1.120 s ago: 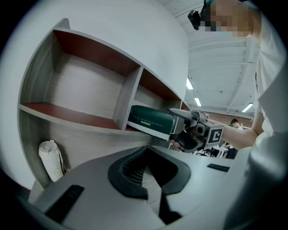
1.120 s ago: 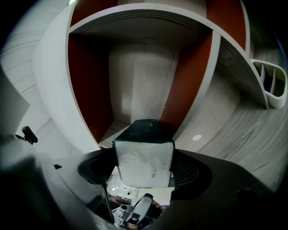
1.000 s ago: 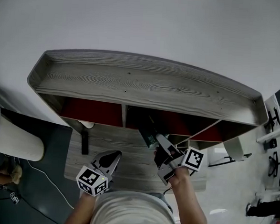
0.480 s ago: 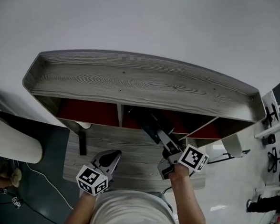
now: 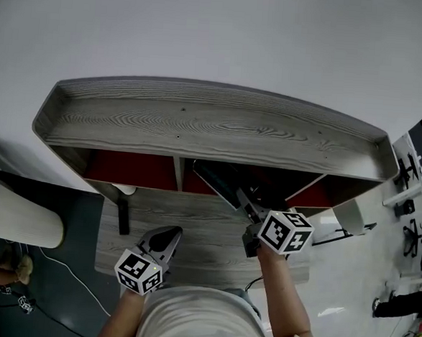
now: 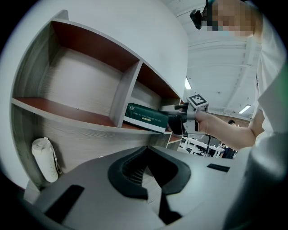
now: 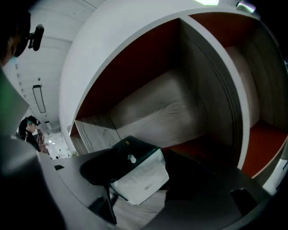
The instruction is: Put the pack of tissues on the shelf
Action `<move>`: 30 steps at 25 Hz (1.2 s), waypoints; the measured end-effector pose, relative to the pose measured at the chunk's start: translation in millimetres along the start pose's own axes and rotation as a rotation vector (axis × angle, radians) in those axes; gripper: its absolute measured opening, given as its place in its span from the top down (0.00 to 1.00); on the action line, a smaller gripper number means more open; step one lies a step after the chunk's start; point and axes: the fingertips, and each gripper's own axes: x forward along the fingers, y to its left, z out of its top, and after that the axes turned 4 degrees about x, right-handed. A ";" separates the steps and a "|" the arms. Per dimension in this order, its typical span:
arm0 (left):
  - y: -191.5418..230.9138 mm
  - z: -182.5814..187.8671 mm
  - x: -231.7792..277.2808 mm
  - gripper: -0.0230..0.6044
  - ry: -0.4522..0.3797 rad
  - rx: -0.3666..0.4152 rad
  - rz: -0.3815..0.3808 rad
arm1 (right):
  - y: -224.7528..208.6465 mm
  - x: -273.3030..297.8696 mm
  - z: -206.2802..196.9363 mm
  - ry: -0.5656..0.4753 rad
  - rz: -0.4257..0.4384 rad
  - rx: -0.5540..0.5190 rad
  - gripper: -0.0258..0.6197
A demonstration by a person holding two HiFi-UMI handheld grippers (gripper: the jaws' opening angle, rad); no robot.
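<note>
1. The grey wood-grain shelf unit with red-lined compartments [image 5: 200,124] stands at the back of the grey wood-grain desk [image 5: 199,235].
2. The dark green rectangular pack of tissues with a white end face [image 5: 217,180] lies in the middle compartment. It is on the shelf board, just beside the upright divider, and its near end sticks out past the front edge.
3. The right claw [image 5: 247,211] reaches into that compartment at the pack's near end. Its jaws are closing with the pack between them, and both jaws look to be against its sides.
4. The left claw [image 5: 164,234] hangs low over the desk in front of the person, well apart from the pack. Its jaws are pressed together with nothing between them.
5. A white cylinder with a strap [image 6: 44,158] stands under the shelf at the left, against the back.
6. A black stick-like object [image 5: 126,216] lies on the desk, left of the left claw.
</note>
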 end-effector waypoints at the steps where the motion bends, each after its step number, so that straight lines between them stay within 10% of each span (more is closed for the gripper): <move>1: 0.0 0.2 -0.2 0.94 -0.001 0.000 0.000 | 1.9 4.4 0.7 0.010 0.005 -0.019 0.42; 13: 5.9 -2.1 -7.1 0.94 -0.003 -0.008 0.010 | 19.8 24.4 23.0 -0.079 -0.105 -0.438 0.59; 22: 10.3 -4.4 -8.6 0.94 -0.003 -0.014 0.006 | 23.2 2.5 4.7 -0.084 -0.106 -0.406 0.47; 30: 14.7 -5.0 -11.3 0.94 -0.003 -0.016 0.004 | 17.4 20.2 -9.1 -0.028 -0.135 -0.497 0.67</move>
